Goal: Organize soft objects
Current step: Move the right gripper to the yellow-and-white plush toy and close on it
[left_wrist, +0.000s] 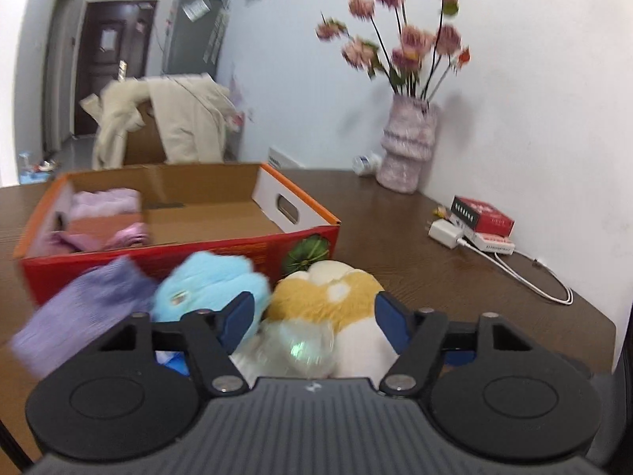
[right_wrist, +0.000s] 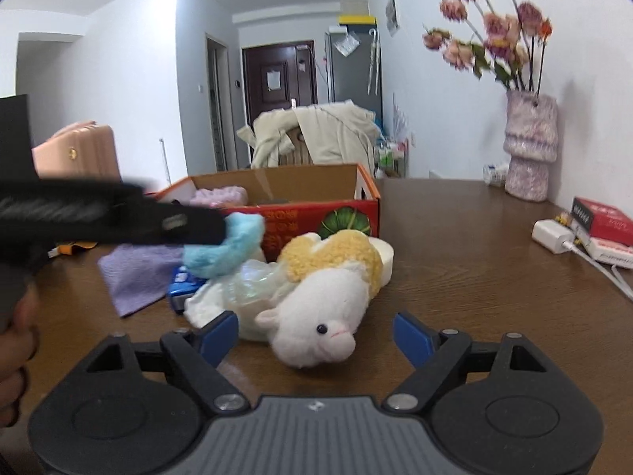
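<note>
Plush, white-and-yellow, the lamb toy lies on its side just in front of the red cardboard box, between the wide-spread fingers of the left gripper; the right gripper is also wide, so closing gently around the body seems best.

**Lived-in home, apt w/ hallway**

Dark wood table against a white wall, vase of pink flowers on it. Beige coat thrown over a chair, pink suitcase, fridge w/ papers, dark front door at the hallway's end.
</note>
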The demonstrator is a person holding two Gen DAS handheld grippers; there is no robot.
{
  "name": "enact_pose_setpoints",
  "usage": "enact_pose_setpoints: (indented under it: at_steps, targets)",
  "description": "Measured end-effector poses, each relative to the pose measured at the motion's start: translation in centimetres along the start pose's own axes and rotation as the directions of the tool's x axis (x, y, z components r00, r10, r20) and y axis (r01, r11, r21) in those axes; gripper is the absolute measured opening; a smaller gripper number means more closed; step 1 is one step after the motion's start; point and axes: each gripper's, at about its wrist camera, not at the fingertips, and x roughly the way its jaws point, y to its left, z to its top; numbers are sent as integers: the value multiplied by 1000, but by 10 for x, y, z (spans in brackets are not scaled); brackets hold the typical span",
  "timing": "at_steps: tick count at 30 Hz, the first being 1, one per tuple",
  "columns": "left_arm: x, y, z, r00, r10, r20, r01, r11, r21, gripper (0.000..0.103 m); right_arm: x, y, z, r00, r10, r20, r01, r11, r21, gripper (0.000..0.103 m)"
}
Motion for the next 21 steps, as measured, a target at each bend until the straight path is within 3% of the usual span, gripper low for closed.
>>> enact_pose_setpoints:
  at_steps: [3, 6, 9, 13, 16, 18, 21]
  targets:
    - [43, 9, 8, 997, -7, -74, 6, 1000, -9, 55, 19, -8, 1, 998, 46, -42, -44, 998, 32, 65]
    - [64, 22, 10, 993, -35, -111, 31, 999, -39, 54, 20, -21, 0, 995, 85, -53, -82, 994, 69, 57]
    - [65, 31, 8, 989, -108, -102, 103, 994, -46, 60, 10, -46, 1, 990, 131, -58, -120, 981, 155, 54]
    - [71, 25, 12, 970, -213, -117, 212, 977, -18, 80, -2, -85, -3, 974, 218, -56, -195, 943, 271, 55]
    - [78, 8, 17, 975, -183, -128, 188, 982, 24, 81, -8, -94, -3, 992, 115, -47, -99, 961, 257, 60]
    - [81, 0, 18, 965, -227, -132, 232, 972, 27, 80, -11, -89, -1, 998, 50, -32, -42, 976, 216, 61]
    - [93, -12, 16, 954, -245, -172, 258, 965, 54, 75, -8, -76, -1, 1000, 12, -18, -9, 990, 138, 73]
